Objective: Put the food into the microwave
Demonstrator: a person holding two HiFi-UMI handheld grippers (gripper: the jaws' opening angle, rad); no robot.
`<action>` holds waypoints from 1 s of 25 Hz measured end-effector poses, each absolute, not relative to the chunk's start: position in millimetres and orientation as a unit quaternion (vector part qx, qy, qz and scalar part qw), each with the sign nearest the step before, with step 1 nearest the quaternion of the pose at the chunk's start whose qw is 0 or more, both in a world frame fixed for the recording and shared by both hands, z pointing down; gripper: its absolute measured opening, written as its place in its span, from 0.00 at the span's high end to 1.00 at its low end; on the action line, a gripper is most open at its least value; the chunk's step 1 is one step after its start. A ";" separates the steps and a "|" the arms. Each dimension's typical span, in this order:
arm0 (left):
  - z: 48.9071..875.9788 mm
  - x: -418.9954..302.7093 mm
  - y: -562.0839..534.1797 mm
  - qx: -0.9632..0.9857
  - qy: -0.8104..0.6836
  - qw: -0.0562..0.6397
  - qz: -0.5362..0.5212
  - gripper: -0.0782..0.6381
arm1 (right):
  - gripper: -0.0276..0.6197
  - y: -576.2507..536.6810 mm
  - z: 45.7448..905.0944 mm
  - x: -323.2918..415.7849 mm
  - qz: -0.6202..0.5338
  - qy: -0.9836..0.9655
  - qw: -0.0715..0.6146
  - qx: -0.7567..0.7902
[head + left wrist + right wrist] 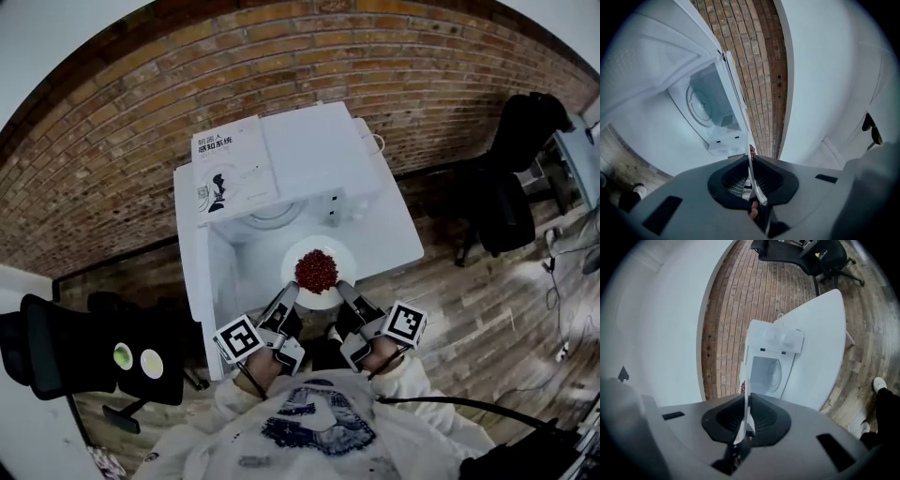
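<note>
A white plate (320,300) heaped with red food (317,270) hangs just in front of the white microwave (314,155). The microwave's door (200,281) stands swung open to the left, and the glass turntable (277,215) shows inside. My left gripper (291,292) is shut on the plate's near left rim. My right gripper (343,289) is shut on its near right rim. In the left gripper view the rim (751,174) runs edge-on between the jaws, with the open cavity (705,105) ahead. In the right gripper view the rim (746,405) is clamped likewise, facing the microwave (774,359).
The microwave stands on a white table (398,239) against a brick wall (112,141). A book (230,169) lies on its top. A black office chair (516,183) stands at the right and another black chair (80,361) at the left, on wooden floor.
</note>
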State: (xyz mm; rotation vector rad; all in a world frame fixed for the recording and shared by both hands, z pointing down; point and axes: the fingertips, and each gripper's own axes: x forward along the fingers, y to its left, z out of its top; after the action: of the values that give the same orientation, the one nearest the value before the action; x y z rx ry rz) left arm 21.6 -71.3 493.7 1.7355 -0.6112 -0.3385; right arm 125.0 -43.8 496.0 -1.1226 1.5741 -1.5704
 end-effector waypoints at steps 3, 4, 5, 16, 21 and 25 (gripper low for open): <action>488.2 23.5 -78.3 0.716 -0.276 0.611 -0.193 0.84 | 0.91 -58.9 497.5 123.7 -0.608 0.614 0.298 -0.406; 487.0 24.5 -80.4 0.708 -0.281 0.614 -0.205 0.84 | 0.91 -63.4 498.0 123.9 -0.611 0.618 0.291 -0.399; 486.7 25.3 -82.4 0.704 -0.288 0.614 -0.213 0.84 | 0.91 -67.3 498.8 124.6 -0.615 0.622 0.285 -0.393; 492.0 19.8 -95.1 0.695 -0.358 0.576 -0.236 0.84 | 0.91 -94.9 505.9 123.6 -0.643 0.646 0.237 -0.336; 488.6 21.5 -100.0 0.674 -0.353 0.594 -0.261 0.84 | 0.91 -101.6 508.9 120.8 -0.649 0.644 0.230 -0.333; 496.3 10.4 -107.1 0.686 -0.364 0.584 -0.238 0.84 | 0.91 -108.0 510.5 113.1 -0.650 0.642 0.230 -0.334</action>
State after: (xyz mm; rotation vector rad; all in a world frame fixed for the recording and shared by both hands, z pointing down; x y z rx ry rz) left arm 10.4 -107.1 496.3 1.5995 -0.8484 -0.5545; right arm 113.1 -108.0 510.5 -0.9193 1.7661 -1.7890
